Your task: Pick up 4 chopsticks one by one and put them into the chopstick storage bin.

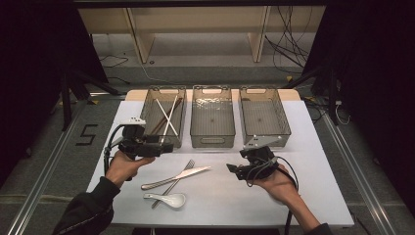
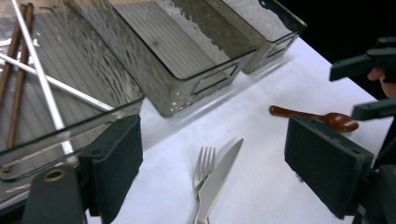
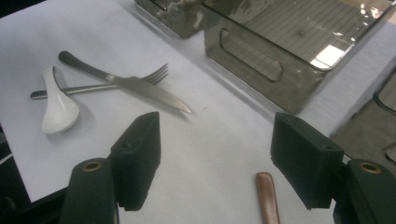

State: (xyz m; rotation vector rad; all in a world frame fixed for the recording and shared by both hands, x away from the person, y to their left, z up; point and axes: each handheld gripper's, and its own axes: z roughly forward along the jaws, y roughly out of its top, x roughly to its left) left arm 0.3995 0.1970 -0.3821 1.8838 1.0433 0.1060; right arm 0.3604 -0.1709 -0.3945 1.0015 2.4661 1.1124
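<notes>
Three clear grey bins stand in a row across the upper middle of the high view, on a white-topped desk (image 1: 313,186).

Left bin (image 1: 164,115): holds white chopsticks (image 1: 170,117) lying crossed over brown chopsticks (image 1: 161,120); in the left gripper view they fill the upper left of the frame.

Middle bin (image 1: 212,116): nothing visible inside.

Right bin (image 1: 264,116): nothing visible inside.

Loose on the desk, lower centre of the high view: a knife (image 1: 175,178) laid across a fork (image 1: 174,182), and just below them a white soup spoon (image 1: 166,198). A brown spoon (image 2: 317,116) lies at the right of the left gripper view, near the other gripper.

Left gripper (image 1: 166,145): at centre left of the high view, just in front of the left bin, jaws wide apart and holding nothing.

Right gripper (image 1: 232,169): at lower right of centre, in front of the right bin, jaws wide apart and holding nothing.
</notes>
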